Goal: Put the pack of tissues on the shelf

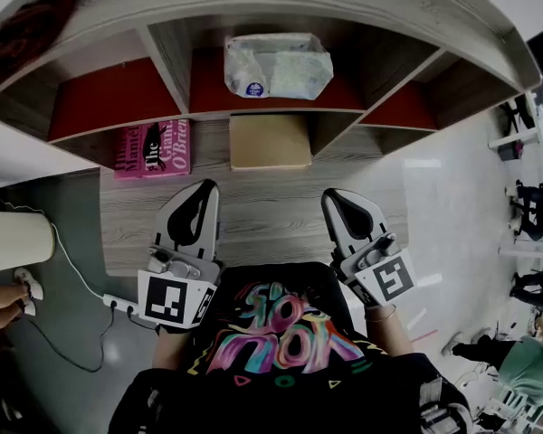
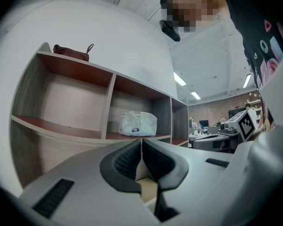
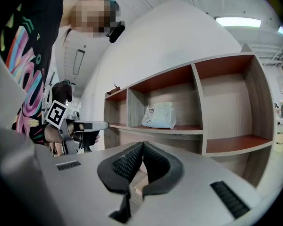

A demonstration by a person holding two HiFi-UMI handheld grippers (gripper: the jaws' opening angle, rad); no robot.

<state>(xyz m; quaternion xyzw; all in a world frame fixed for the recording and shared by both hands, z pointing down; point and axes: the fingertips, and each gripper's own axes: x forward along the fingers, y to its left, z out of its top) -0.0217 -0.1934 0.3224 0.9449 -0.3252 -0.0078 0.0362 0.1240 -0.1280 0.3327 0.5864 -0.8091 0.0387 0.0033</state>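
Note:
The pack of tissues (image 1: 276, 64), white crinkled plastic with a blue label, lies in the middle compartment of the wooden shelf (image 1: 163, 61) on its red-brown board. It also shows in the left gripper view as the pack (image 2: 137, 124) and in the right gripper view as the pack (image 3: 159, 115). My left gripper (image 1: 204, 188) is shut and empty, held back from the shelf and well short of the pack. My right gripper (image 1: 336, 195) is likewise shut with nothing between its pads. In their own views the left gripper (image 2: 141, 143) and right gripper (image 3: 142, 145) point level at the shelf.
A pink book (image 1: 152, 148) and a tan box (image 1: 270, 141) sit in the lower row under the pack. A brown bag (image 2: 70, 52) rests on the shelf top. A white cylinder (image 1: 14, 240) and a power strip with cable (image 1: 118, 304) are at left.

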